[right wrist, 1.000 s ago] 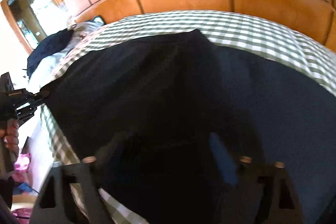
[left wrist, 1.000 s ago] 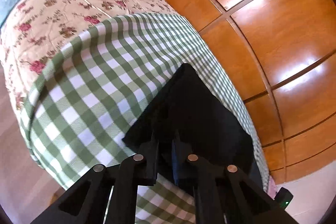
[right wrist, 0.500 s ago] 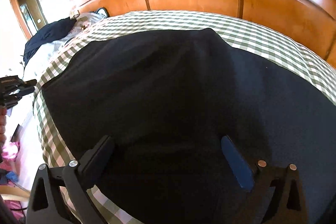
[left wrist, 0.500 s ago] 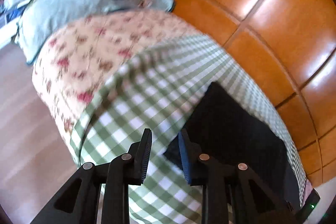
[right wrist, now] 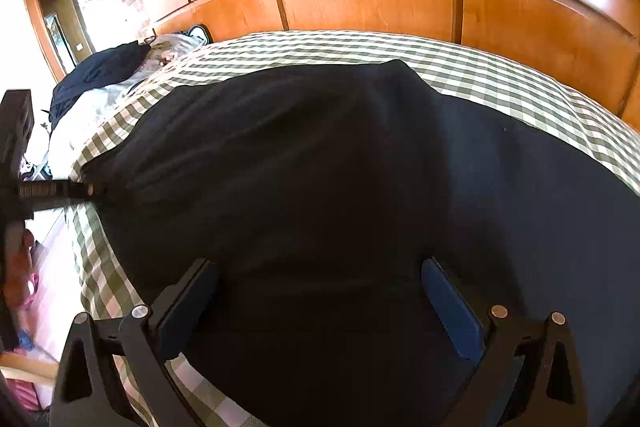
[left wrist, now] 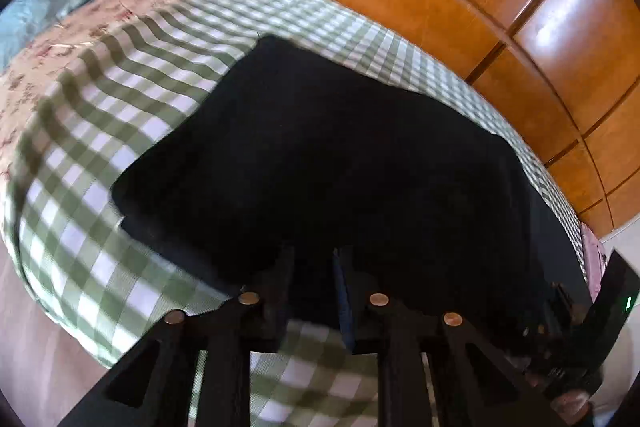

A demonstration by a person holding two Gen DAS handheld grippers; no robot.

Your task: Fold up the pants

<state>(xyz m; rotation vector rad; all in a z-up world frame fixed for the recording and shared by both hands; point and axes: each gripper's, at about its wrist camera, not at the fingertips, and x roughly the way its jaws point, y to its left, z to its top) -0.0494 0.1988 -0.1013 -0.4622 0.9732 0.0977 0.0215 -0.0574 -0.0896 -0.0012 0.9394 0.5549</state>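
Pants (right wrist: 320, 167) lengthwise along bed; left gripper (left wrist: 314, 267) closing, perhaps on hem; right gripper (right wrist: 320, 291) agape.

pants (right wrist: 320, 167): matt black cloth, soft, weave too dark to read | bedspread (left wrist: 132, 99): woven green-and-white check cloth, matt | wardrobe panels (right wrist: 360, 3): glossy varnished wood | right gripper (right wrist: 320, 307): matt black, probably plastic, metal pins
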